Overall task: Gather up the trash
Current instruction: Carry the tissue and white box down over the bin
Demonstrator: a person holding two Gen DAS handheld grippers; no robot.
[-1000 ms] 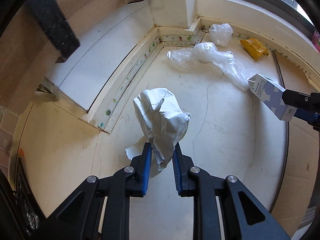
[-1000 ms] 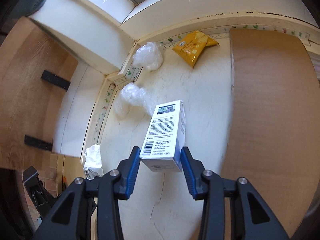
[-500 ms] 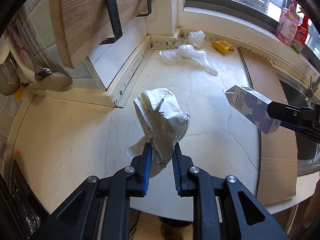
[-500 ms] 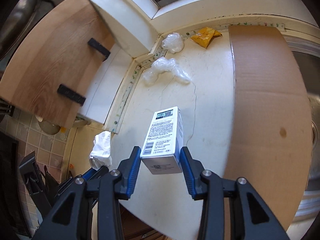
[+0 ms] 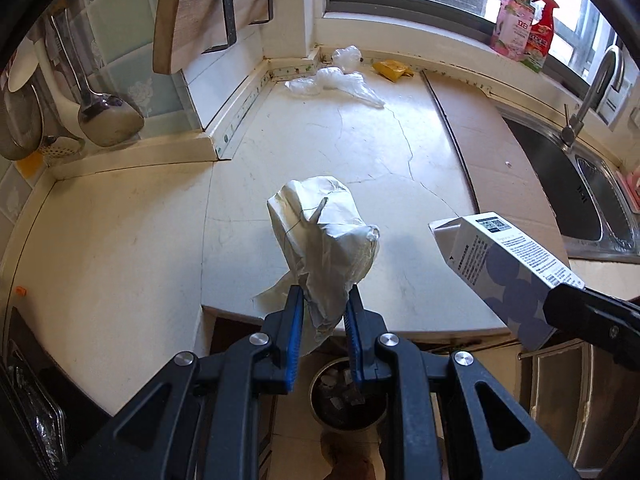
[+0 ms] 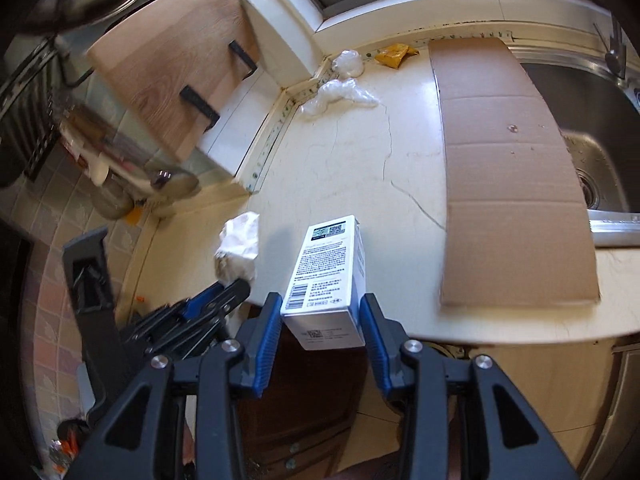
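Note:
My left gripper point(image 5: 322, 312) is shut on a crumpled white paper wad point(image 5: 320, 236), held in the air at the counter's front edge. My right gripper point(image 6: 320, 316) is shut on a white and blue carton point(image 6: 330, 276), also lifted by the front edge; the carton shows at the right of the left wrist view point(image 5: 504, 268). The paper wad shows in the right wrist view point(image 6: 238, 246). A round bin point(image 5: 348, 396) with trash inside stands on the floor below the left gripper. On the counter's far corner lie clear plastic bags point(image 5: 332, 82) and a yellow wrapper point(image 5: 392, 70).
A flat cardboard sheet point(image 6: 504, 168) covers the counter's right part beside the steel sink point(image 5: 576, 188) and faucet point(image 5: 592, 92). A wooden board point(image 6: 168, 60) and ladles point(image 5: 104, 108) hang on the left wall. Bottles point(image 5: 524, 28) stand on the windowsill.
Both grippers have pulled back and up from the counter with their loads. The counter's front edge and the floor bin have come into view.

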